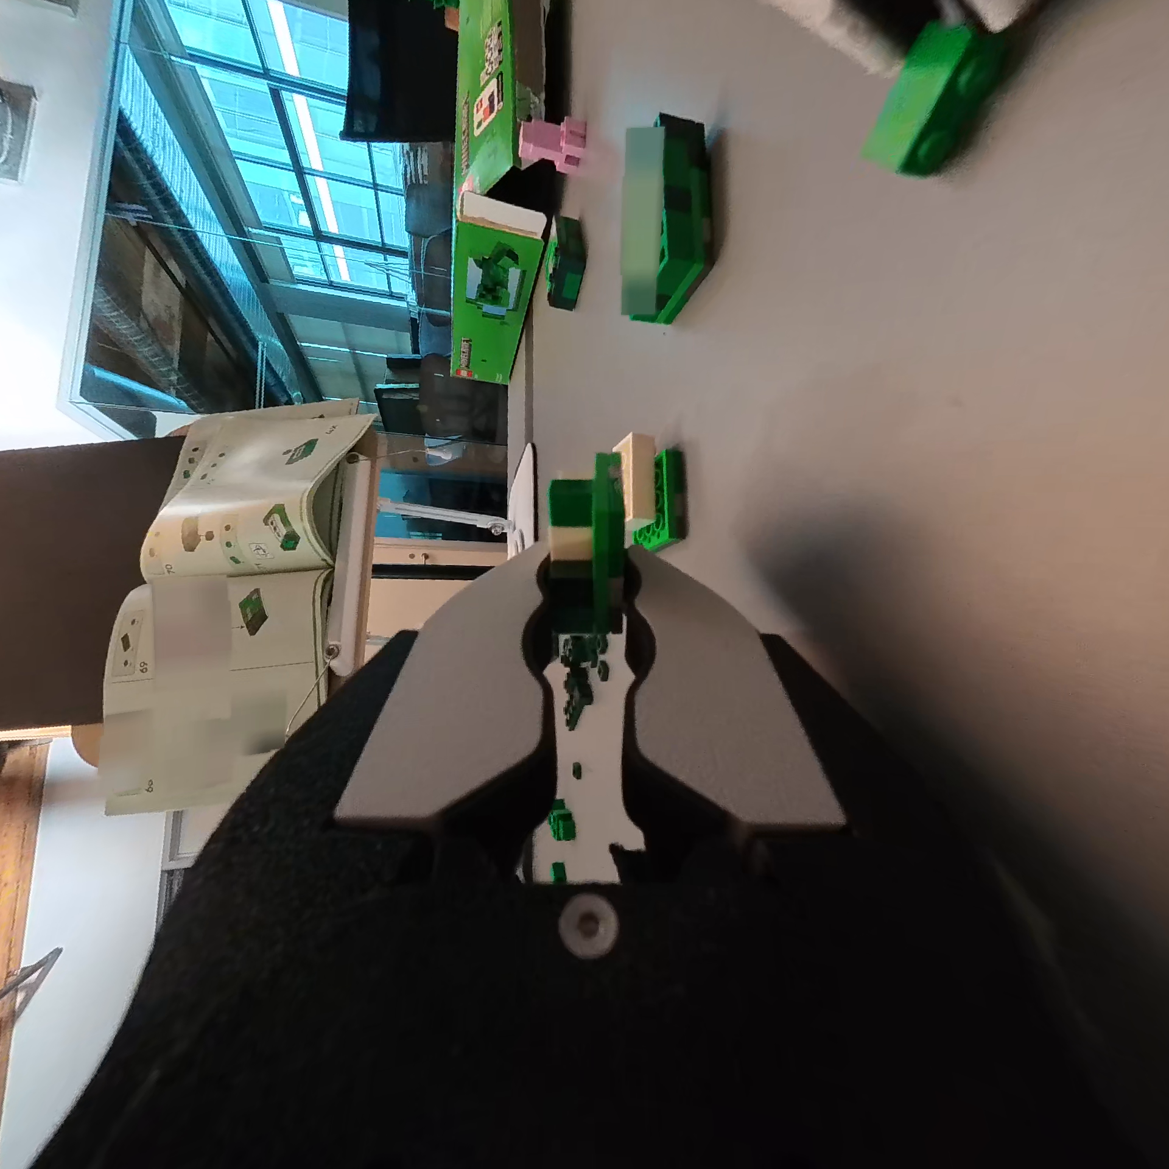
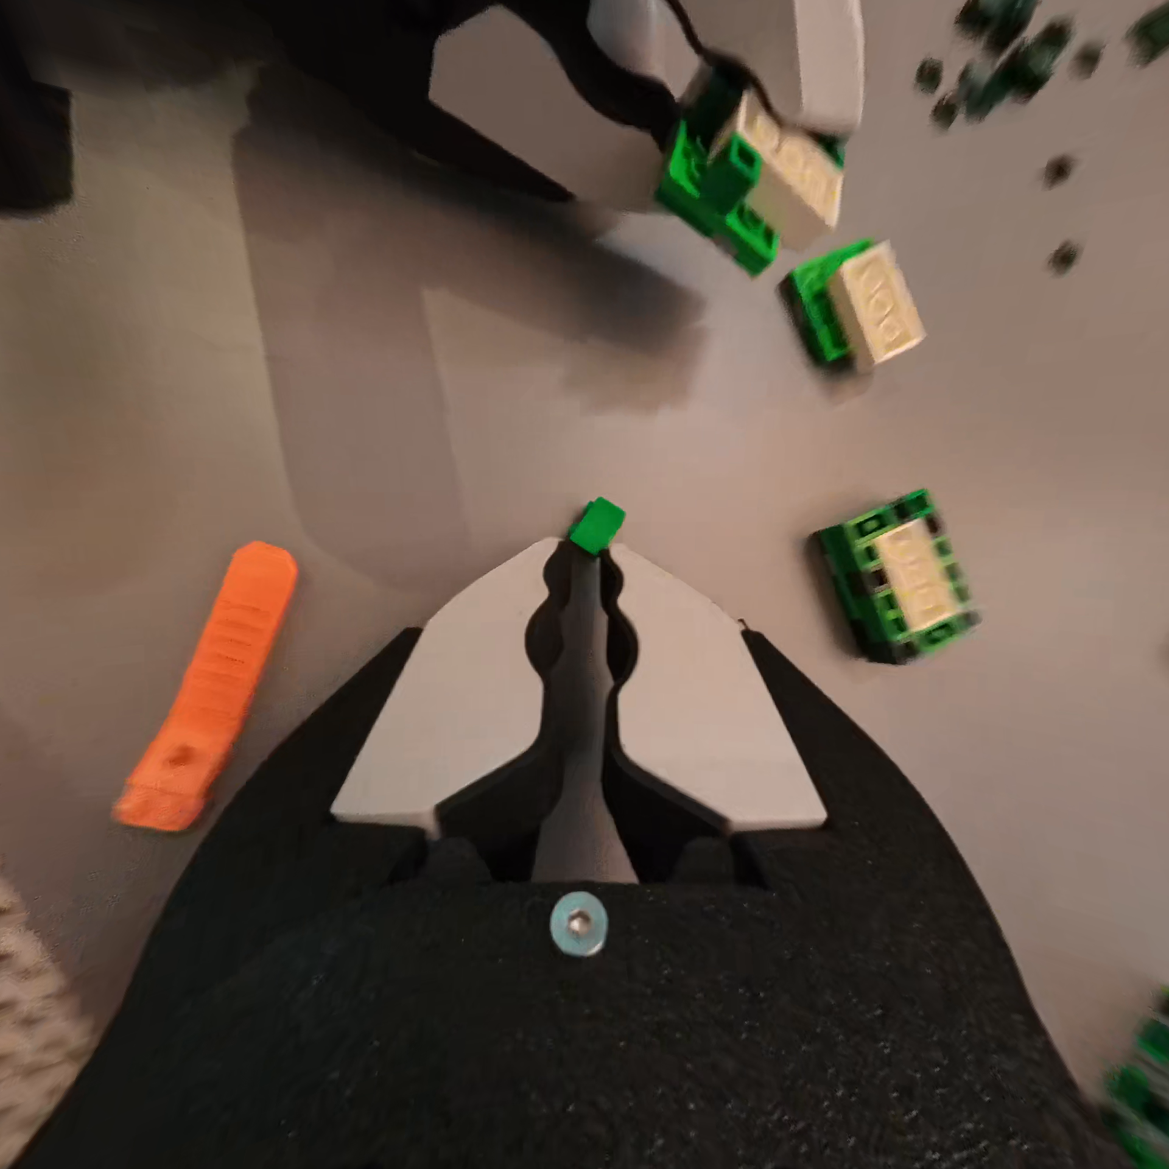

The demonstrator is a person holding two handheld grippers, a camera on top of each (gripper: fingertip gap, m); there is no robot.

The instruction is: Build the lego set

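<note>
Between the tips of the right tongs (image 2: 594,549) sits a small green brick (image 2: 596,526), pinched with the jaws nearly together above the grey bench (image 2: 443,392). To the left of these tongs lies an orange brick separator (image 2: 212,686), flat on the bench. To the right stands a green and cream block (image 2: 898,575), and farther ahead to the right another such block (image 2: 854,303). Only this view shows the separator.

The left tongs (image 1: 585,563) are closed on a green and cream assembly (image 1: 591,531), which the right wrist view shows from the other side (image 2: 753,171), ahead of the right tongs and to the right. Just past the left tongs' tips, a green plate with a cream brick (image 1: 658,496) rests on the bench. Only the left wrist view shows what lies farther ahead: an open instruction booklet (image 1: 234,582) on a stand, a green box (image 1: 490,297), a pink figure (image 1: 556,142) and a larger green build (image 1: 680,215). Loose dark green pieces (image 1: 579,670) show through the gap between the left tongs.
</note>
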